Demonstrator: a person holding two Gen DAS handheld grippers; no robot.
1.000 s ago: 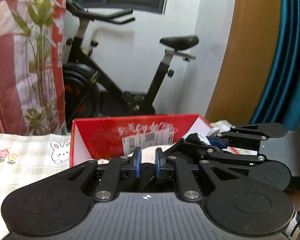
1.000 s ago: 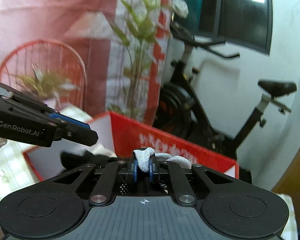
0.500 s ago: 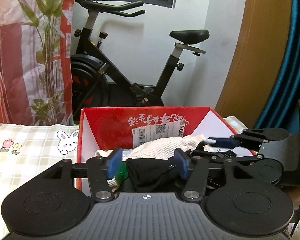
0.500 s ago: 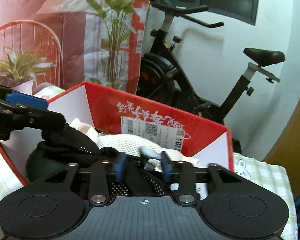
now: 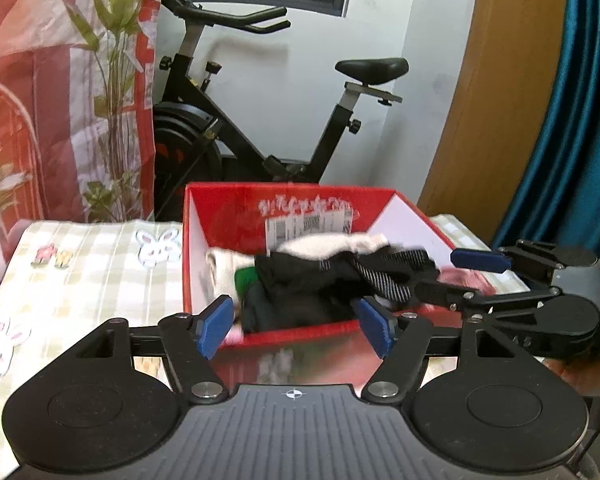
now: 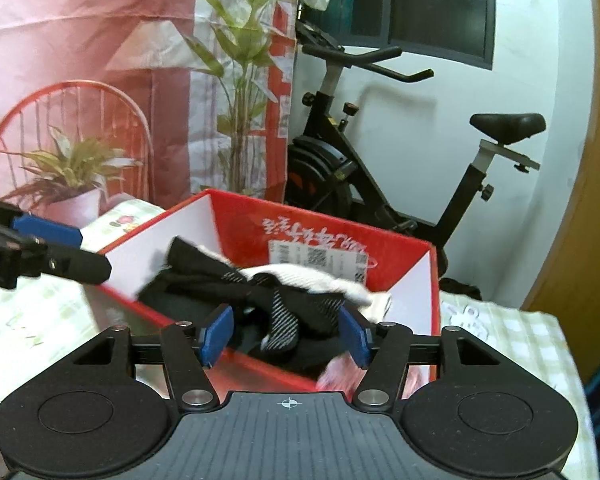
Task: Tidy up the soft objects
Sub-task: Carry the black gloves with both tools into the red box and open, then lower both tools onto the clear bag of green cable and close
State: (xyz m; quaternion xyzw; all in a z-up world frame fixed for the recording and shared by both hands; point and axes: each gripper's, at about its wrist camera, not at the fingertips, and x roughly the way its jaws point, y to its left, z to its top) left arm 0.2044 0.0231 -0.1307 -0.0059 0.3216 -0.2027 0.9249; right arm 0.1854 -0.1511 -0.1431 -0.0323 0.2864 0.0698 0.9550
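Knit black and white socks (image 5: 332, 276) fill red box (image 5: 228, 204); both hand-held grippers opening, empty.

A home room — exercise bike (image 5: 260, 112) (potted plant (image 6: 68, 168) nearby).

A black exercise bike (image 5: 268, 120) is standing at the far wall, a leafy plant (image 6: 236, 80) rising to its left.
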